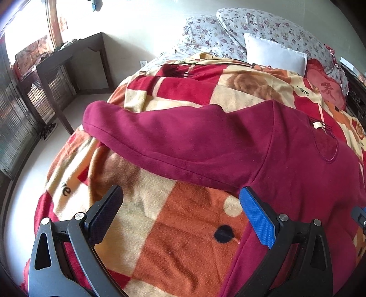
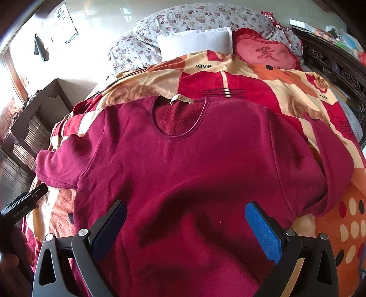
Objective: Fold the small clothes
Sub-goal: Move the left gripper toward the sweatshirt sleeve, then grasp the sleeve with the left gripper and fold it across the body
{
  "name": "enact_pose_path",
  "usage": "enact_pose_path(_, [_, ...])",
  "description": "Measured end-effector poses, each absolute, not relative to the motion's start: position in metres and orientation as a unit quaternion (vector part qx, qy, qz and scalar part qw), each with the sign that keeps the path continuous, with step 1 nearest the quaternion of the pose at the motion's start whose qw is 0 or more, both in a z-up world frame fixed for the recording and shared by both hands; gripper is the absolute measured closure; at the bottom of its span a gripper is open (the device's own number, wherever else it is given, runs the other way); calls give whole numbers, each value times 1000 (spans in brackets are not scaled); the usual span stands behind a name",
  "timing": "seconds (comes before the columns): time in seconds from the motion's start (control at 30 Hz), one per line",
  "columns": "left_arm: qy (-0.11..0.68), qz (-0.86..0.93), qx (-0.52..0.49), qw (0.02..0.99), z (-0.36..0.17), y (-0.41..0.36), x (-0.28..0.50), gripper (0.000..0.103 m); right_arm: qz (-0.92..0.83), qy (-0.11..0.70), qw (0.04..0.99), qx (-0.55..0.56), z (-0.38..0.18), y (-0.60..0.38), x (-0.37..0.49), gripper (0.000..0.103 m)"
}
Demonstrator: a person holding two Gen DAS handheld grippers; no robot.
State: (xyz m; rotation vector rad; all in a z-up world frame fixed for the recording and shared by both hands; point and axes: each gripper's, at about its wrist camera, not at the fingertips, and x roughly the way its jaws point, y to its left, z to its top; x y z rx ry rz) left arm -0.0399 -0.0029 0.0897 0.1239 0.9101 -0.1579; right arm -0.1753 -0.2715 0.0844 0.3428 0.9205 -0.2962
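A maroon long-sleeved top (image 2: 183,160) lies flat, front up, on a patterned blanket (image 2: 263,80), its neck hole away from me. Its left sleeve (image 1: 171,141) stretches out to the left in the left wrist view. My left gripper (image 1: 180,201) is open and empty, above the blanket just below that sleeve and near the armpit. My right gripper (image 2: 185,217) is open and empty, above the lower middle of the top's body. The right sleeve (image 2: 329,164) lies folded along the right side.
The blanket covers a bed with floral pillows (image 2: 194,18), a white pillow (image 2: 196,41) and a red heart cushion (image 2: 265,54) at its head. A dark wooden table (image 1: 68,61) stands on the floor to the left. A carved headboard (image 2: 338,68) runs along the right.
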Motion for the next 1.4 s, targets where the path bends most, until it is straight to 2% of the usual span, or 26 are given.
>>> enact_pose_path(0.47, [407, -34, 31, 912, 129, 51, -46, 1, -126, 453, 868, 162, 98, -263, -181, 1])
enact_pose_path(0.8, [423, 1, -22, 906, 116, 93, -42, 1, -101, 456, 875, 125, 111, -249, -171, 1])
enact_pose_path(0.97, [447, -11, -35, 894, 107, 104, -14, 1, -100, 441, 880, 144, 106, -248, -162, 1])
enact_pose_path(1.23, [464, -5, -131, 876, 85, 150, 69, 1, -119, 437, 875, 169, 96, -248, -141, 1])
enact_pose_path(1.37, [478, 3, -172, 861, 65, 168, 108, 10, -116, 444, 872, 170, 93, -246, -129, 1])
enact_pose_path(1.4, [482, 7, -182, 857, 58, 172, 118, 18, -115, 446, 872, 166, 92, -245, -125, 1])
